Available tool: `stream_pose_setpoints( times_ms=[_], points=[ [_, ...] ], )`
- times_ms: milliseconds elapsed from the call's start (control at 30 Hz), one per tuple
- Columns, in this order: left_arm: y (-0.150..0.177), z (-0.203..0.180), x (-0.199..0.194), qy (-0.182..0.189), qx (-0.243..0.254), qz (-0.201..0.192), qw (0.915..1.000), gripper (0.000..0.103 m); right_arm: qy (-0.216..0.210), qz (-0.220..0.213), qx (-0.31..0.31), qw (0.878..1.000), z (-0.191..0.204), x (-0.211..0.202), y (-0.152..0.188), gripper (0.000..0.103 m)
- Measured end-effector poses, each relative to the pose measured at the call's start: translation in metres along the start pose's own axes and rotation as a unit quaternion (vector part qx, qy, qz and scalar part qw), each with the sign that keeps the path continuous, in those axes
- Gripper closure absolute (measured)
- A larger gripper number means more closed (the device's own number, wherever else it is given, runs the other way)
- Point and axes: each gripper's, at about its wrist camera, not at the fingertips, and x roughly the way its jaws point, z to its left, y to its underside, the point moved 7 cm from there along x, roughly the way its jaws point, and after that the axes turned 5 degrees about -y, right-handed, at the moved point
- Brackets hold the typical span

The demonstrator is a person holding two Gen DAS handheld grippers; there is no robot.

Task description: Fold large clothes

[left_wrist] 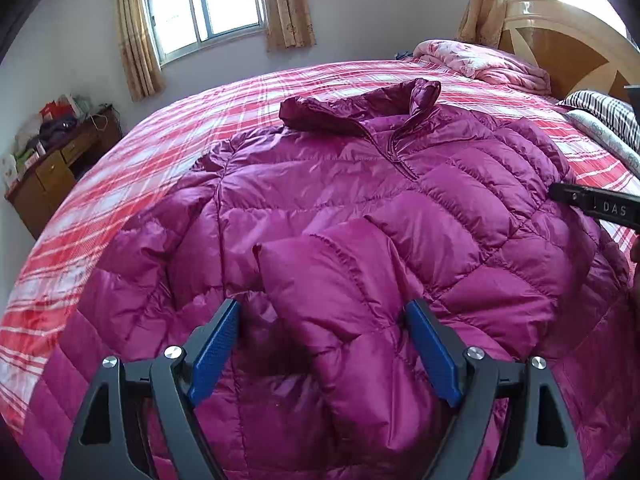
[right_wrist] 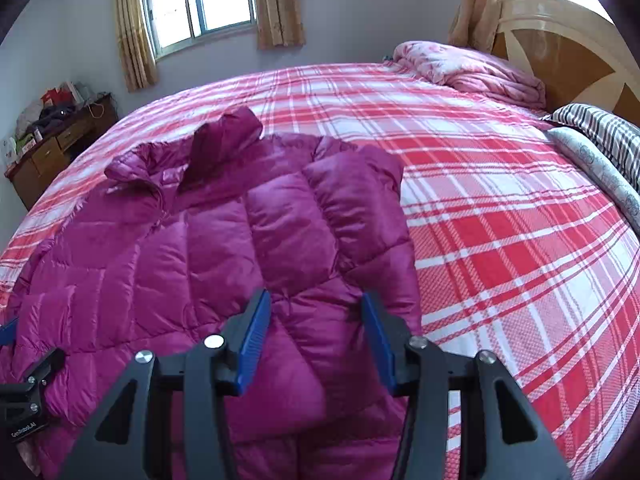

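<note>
Magenta down jacket (left_wrist: 360,208) lies front-up on the red plaid bedspread (right_wrist: 500,208), a sleeve (left_wrist: 332,280) folded across its chest. Left gripper (left_wrist: 322,320) is spread wide, pressing nothing; right gripper (right_wrist: 316,312) is half-parted over the jacket's right edge, gripping nothing.

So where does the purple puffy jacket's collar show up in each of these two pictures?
Left wrist view: the collar sits upper centre, above the jacket that fills the middle.
Right wrist view: the collar lies upper left, with the jacket spread over the left half.
Shared landmark: the rumpled pink quilt by the wooden headboard, upper right in both.
</note>
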Motion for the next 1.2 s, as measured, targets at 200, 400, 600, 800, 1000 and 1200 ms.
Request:
stream_pose_setpoints(
  times_ms=[200, 400, 600, 800, 1000, 1200],
  points=[
    [0.004, -0.002, 0.004, 0.009, 0.001, 0.009, 0.9999, 0.018, 0.006, 0.039, -0.009, 0.999, -0.002, 0.01, 0.007, 0.052],
    [0.0, 0.009, -0.008, 0.012, -0.034, -0.011, 0.9993, 0.018, 0.009, -0.045, 0.011, 0.999, -0.011, -0.032, -0.017, 0.053],
    [-0.013, 0.022, -0.003, -0.007, -0.052, -0.026, 0.9983, 0.018, 0.022, -0.041, 0.027, 0.999, -0.016, -0.009, -0.046, 0.053],
    [-0.007, 0.014, 0.015, -0.02, -0.03, 0.014, 0.9993, 0.015, 0.02, 0.026, 0.033, 0.999, -0.019, 0.034, -0.03, 0.053],
    [-0.004, 0.014, 0.025, -0.025, -0.029, 0.036, 0.9986, 0.009, 0.033, 0.036, 0.023, 0.999, -0.016, 0.037, -0.025, 0.052],
    [-0.004, 0.015, 0.026, -0.024, -0.03, 0.036, 0.9986, 0.009, 0.052, 0.045, 0.004, 0.998, -0.009, 0.035, -0.026, 0.052]
  ],
)
